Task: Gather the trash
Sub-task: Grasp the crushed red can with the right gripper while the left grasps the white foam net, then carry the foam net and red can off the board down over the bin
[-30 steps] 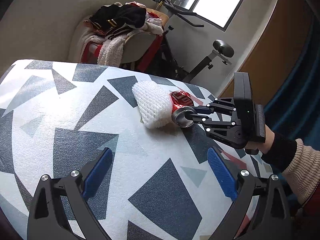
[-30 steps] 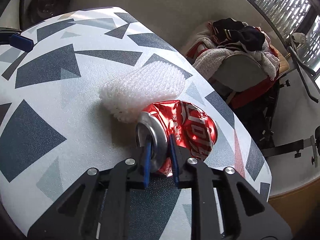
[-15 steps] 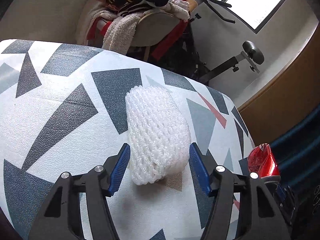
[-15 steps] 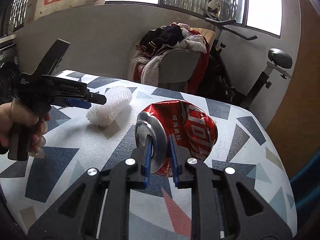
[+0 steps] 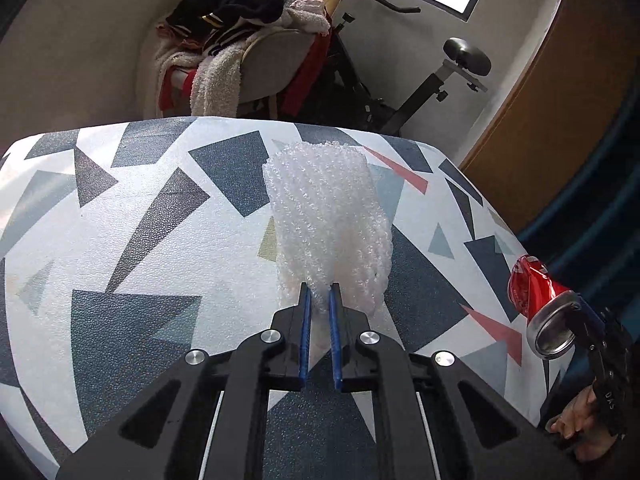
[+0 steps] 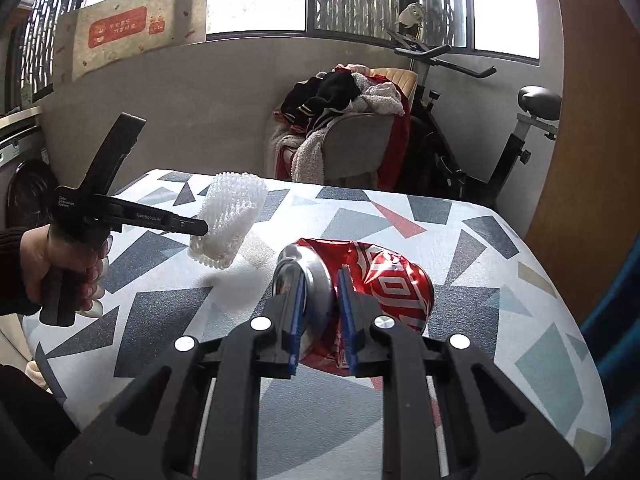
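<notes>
My left gripper (image 5: 319,294) is shut on the near end of a white foam net sleeve (image 5: 330,224) and holds it lifted above the patterned table (image 5: 140,240). The sleeve (image 6: 228,220) and the left gripper (image 6: 202,226) also show in the right wrist view, clear of the table. My right gripper (image 6: 320,280) is shut on the rim of a crushed red soda can (image 6: 384,284) and holds it above the table. The can (image 5: 534,284) shows at the right edge of the left wrist view.
Beyond the table's far edge stands a chair piled with clothes (image 6: 348,120) and an exercise bike (image 6: 480,136). A wooden door (image 6: 580,140) is at the right. A cardboard box (image 6: 132,44) leans on the low wall at the back left.
My left gripper closed on the foam sleeve and raised it off the table. My right gripper kept the can and lifted it toward the table's right side.
</notes>
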`<state>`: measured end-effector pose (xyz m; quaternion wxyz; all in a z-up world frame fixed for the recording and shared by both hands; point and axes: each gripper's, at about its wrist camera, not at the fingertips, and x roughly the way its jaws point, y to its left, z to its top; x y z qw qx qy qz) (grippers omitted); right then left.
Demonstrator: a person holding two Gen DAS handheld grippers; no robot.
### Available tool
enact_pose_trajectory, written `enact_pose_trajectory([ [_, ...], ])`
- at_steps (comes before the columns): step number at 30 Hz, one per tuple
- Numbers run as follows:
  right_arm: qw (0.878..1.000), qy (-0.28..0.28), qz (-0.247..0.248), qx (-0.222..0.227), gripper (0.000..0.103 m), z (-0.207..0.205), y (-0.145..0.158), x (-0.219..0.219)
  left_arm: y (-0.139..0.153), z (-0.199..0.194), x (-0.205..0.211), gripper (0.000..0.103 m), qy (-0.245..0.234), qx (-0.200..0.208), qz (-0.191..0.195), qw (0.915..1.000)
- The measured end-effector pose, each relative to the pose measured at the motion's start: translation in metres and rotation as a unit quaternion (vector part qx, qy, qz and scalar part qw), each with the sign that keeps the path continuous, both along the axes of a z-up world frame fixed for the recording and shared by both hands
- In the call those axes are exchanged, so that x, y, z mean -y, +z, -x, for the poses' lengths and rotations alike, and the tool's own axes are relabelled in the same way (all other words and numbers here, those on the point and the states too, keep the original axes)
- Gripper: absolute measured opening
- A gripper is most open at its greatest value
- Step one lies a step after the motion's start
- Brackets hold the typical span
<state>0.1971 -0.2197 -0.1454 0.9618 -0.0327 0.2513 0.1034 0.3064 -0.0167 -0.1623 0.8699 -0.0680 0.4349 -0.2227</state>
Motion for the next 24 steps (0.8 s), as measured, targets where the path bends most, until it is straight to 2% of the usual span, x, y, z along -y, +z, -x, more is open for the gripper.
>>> enact_pose_trajectory([
  [5, 1.0, 0.022, -0.004, 0.003, 0.02, 0.032, 0.01, -0.017, 0.016, 0.079, -0.02, 0.009, -0.014, 0.013, 0.007, 0.9998],
  [12, 0.998, 0.04, -0.037, 0.007, 0.02, 0.079, 0.028, -0.028, 0.026, 0.175, -0.037, 0.009, -0.021, 0.014, 0.013, 0.9996],
  [17, 0.998, 0.045, -0.05, 0.002, 0.02, 0.111, 0.031, -0.034, 0.023, 0.233, -0.042, 0.009, -0.025, 0.004, 0.014, 0.9996],
  [24, 0.997, 0.055, -0.058, -0.005, 0.02, 0.151, 0.029, -0.037, 0.006, 0.307, -0.028, 0.009, -0.058, -0.002, -0.015, 0.9982],
])
